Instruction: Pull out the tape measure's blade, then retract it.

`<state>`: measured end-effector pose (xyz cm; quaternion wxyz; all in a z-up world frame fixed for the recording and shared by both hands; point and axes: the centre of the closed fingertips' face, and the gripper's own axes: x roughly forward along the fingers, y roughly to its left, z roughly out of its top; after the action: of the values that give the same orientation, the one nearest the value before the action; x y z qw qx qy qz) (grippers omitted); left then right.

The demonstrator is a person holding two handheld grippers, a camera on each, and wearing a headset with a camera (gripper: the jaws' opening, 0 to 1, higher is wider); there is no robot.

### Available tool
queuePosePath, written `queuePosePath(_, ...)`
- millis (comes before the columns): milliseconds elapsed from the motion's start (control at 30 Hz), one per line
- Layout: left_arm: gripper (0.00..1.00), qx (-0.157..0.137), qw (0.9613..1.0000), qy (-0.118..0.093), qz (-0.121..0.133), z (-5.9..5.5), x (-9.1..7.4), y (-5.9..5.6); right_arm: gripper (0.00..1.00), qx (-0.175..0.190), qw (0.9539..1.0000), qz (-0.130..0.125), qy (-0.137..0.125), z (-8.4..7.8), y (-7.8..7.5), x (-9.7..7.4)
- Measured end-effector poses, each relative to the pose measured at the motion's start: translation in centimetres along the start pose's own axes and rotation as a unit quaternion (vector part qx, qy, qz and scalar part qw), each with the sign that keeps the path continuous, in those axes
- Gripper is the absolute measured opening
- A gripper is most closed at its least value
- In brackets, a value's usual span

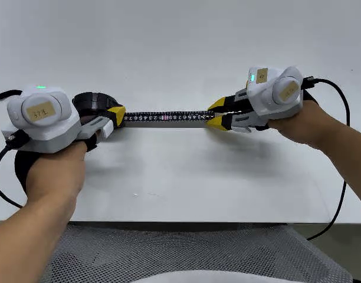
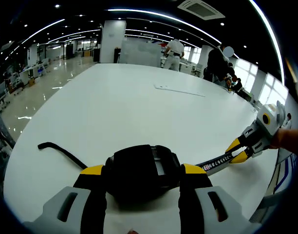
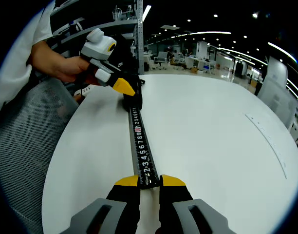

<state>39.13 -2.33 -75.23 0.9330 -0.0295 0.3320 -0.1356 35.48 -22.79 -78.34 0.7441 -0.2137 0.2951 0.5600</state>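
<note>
A black tape measure case sits at the left of the white table, with my left gripper shut around it. In the right gripper view the case lies at the far end of the blade, partly hidden by the left gripper. Its dark blade with white numbers runs out to the right, just above the tabletop. My right gripper is shut on the blade's free end, and it also appears as the other gripper in the left gripper view.
The white table has open room in front of and behind the blade. A black strap lies on it left of the case. A mesh chair stands at the near edge. Cables trail from both grippers. People stand at far benches.
</note>
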Motion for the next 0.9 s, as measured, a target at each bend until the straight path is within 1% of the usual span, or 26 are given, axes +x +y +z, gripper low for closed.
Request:
queuePosePath(533, 0.55, -0.002, 1.0000, 0.000, -0.002, 0.1, 0.1, 0.0, 0.10, -0.002, 0.9999, 0.007, -0.011, 1.3, 0.2, 1.5)
queuePosePath(733, 0.55, -0.003, 1.0000, 0.001, -0.004, 0.1, 0.0, 0.0, 0.10, -0.003, 0.9998, 0.010, -0.017, 2.1, 0.4, 2.3)
queuePosePath(800, 0.55, -0.003, 1.0000, 0.001, -0.004, 0.1, 0.0, 0.0, 0.10, -0.003, 0.9998, 0.011, -0.018, 2.0, 0.2, 2.4)
queuePosePath(900, 0.55, -0.003, 1.0000, 0.002, -0.004, 0.1, 0.1, 0.0, 0.10, -0.003, 0.9997, 0.013, -0.020, 2.3, 0.3, 2.8)
